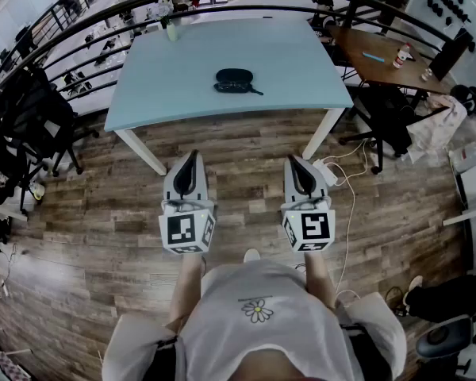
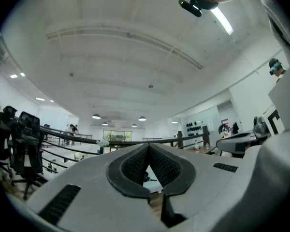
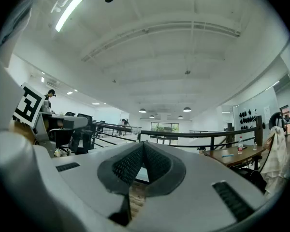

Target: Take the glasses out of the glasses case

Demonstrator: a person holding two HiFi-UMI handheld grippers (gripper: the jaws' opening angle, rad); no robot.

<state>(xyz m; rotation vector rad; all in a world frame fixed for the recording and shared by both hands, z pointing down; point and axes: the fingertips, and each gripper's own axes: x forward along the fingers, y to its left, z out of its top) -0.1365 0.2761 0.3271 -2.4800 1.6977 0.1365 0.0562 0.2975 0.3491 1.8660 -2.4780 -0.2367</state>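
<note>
A black glasses case (image 1: 235,80) lies closed on the light blue table (image 1: 182,78), near its middle. Both grippers hang over the wooden floor, well short of the table's front edge and close to the person's body. My left gripper (image 1: 193,155) is shut with nothing in it; in the left gripper view its tips (image 2: 148,147) meet, and a dark speck, probably the case (image 2: 145,177), shows through the gap below. My right gripper (image 1: 294,160) is shut and empty too, its tips (image 3: 143,144) touching in the right gripper view.
A black railing (image 1: 87,42) curves behind the table. Dark office chairs (image 1: 24,125) stand at the left, and a chair draped with cloth (image 1: 397,121) at the right. A power strip with a white cable (image 1: 327,171) lies by the table's right leg. A brown table (image 1: 381,58) stands at the back right.
</note>
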